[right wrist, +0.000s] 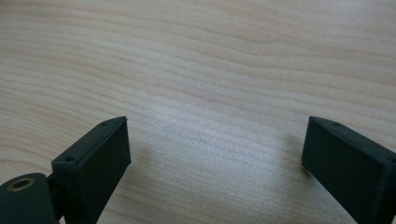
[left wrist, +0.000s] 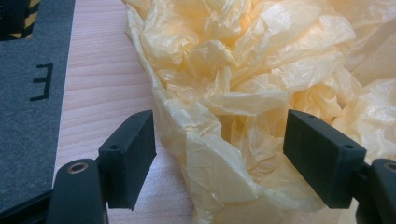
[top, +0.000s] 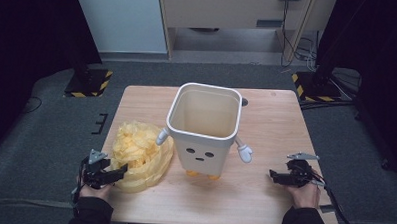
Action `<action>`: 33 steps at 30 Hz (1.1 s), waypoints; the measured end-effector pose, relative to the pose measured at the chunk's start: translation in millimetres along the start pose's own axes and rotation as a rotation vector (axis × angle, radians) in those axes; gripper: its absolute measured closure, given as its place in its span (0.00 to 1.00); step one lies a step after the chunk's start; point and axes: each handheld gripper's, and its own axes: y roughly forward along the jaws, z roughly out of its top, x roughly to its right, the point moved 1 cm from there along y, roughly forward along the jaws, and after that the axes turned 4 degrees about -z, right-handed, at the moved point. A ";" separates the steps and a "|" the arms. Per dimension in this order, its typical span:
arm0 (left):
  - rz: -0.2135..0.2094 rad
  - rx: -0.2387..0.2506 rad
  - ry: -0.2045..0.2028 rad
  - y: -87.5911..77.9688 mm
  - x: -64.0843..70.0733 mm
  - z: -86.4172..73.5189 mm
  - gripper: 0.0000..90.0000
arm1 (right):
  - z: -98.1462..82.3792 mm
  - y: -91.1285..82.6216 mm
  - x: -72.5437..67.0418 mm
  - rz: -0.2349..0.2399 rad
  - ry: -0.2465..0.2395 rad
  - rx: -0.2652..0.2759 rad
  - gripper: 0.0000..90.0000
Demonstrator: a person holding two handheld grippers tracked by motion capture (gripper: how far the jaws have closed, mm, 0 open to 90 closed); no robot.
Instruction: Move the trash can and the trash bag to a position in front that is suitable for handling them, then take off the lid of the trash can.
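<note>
Crumpled yellow bag point(left wrist: 243, 93): directly ahead of left gripper point(left wrist: 219, 154), its near fold between the spread jaws, unclamped; right gripper point(right wrist: 215, 163), likewise spread, over bare table point(right wrist: 196, 56), well apart.

A crumpled yellow plastic bag point(top: 140, 157) lies heaped on the table's near left, just beside an upright white bin point(top: 204, 127). The bin stands open and empty at the middle, a little face and small arms on it.
</note>
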 end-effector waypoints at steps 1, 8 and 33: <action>-0.001 0.000 0.000 0.5 -0.2 -0.3 0.27 | 0.5 -1.4 0.2 0.004 0.000 0.016 0.10; -0.009 0.024 -0.004 0.0 2.4 0.8 0.25 | 2.3 -4.1 0.6 0.010 0.015 0.040 0.10; -0.005 0.036 0.028 3.8 7.4 4.2 0.18 | 40.8 -34.9 -4.1 0.045 0.052 0.265 0.13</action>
